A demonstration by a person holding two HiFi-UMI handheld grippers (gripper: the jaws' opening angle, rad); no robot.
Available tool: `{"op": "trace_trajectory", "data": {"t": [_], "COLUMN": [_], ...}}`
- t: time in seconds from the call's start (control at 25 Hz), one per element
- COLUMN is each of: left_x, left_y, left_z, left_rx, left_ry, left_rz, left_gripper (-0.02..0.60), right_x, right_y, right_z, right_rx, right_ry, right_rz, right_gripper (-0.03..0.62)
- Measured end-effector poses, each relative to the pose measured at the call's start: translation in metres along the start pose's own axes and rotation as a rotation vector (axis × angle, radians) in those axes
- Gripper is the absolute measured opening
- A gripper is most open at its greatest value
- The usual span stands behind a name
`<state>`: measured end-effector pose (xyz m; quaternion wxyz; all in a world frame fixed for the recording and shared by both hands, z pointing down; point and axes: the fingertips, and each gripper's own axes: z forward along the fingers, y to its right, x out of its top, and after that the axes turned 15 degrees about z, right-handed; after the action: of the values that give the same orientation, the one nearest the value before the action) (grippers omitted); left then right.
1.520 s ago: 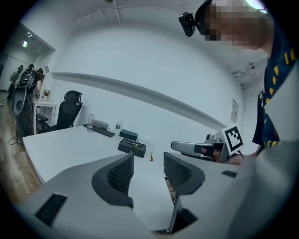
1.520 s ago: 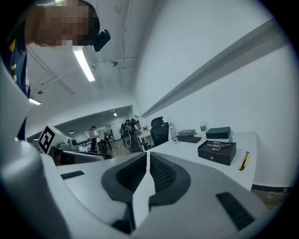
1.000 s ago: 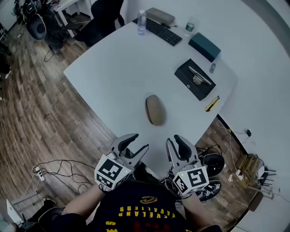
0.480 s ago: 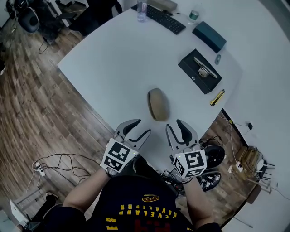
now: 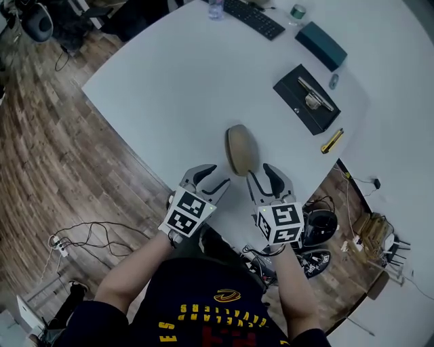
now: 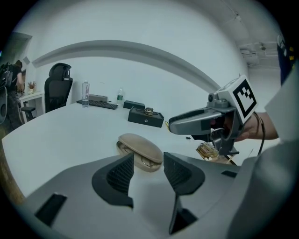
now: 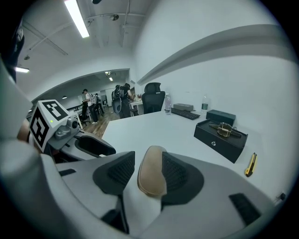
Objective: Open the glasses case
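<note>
A tan oval glasses case [image 5: 242, 149] lies on the white table [image 5: 169, 88] near its front edge. In the left gripper view the case [image 6: 140, 150] shows a narrow gap under its lid, with a glasses rim visible inside. My left gripper [image 5: 209, 177] is open just short of the case's near left side, with nothing between its jaws [image 6: 148, 161]. My right gripper [image 5: 264, 177] sits at the case's near right end and its jaws are opening. In the right gripper view the case [image 7: 150, 175] shows in the gap ahead of that gripper [image 7: 148, 163], and the pads do not press on it.
A black box [image 5: 306, 98] with a metal item on top lies at the back right. A yellow utility knife [image 5: 332, 140] sits beside it, with a teal box [image 5: 321, 44] and keyboard [image 5: 254, 17] farther back. The table edge runs just under both grippers. Cables lie on the wooden floor [image 5: 61, 169].
Both grippers have moved forward and down over the table edge, from well short of the case to right beside its near end. The right jaws have widened.
</note>
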<state>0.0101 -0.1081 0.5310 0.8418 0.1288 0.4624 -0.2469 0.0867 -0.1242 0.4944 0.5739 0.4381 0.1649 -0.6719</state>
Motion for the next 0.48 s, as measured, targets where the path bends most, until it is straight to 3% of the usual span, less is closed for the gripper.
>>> {"op": "trace_trajectory", "data": {"t": [0.28, 0.48], "left_x": [-0.017, -0.03], "left_y": [-0.007, -0.014], "left_z": [0.026, 0.04], "left_rx": [-0.028, -0.033], "left_ry": [-0.037, -0.058], "left_rz": [-0.05, -0.096], "left_gripper": [0.213, 0.213], "right_x": [-0.017, -0.022], "right_y": [0.012, 0.013], "right_z": [0.033, 0.043], "right_rx": [-0.013, -0.025], "right_ry": [-0.079, -0.095], "right_rz": [0.041, 0.012], "right_gripper": [0.201, 0.212]}}
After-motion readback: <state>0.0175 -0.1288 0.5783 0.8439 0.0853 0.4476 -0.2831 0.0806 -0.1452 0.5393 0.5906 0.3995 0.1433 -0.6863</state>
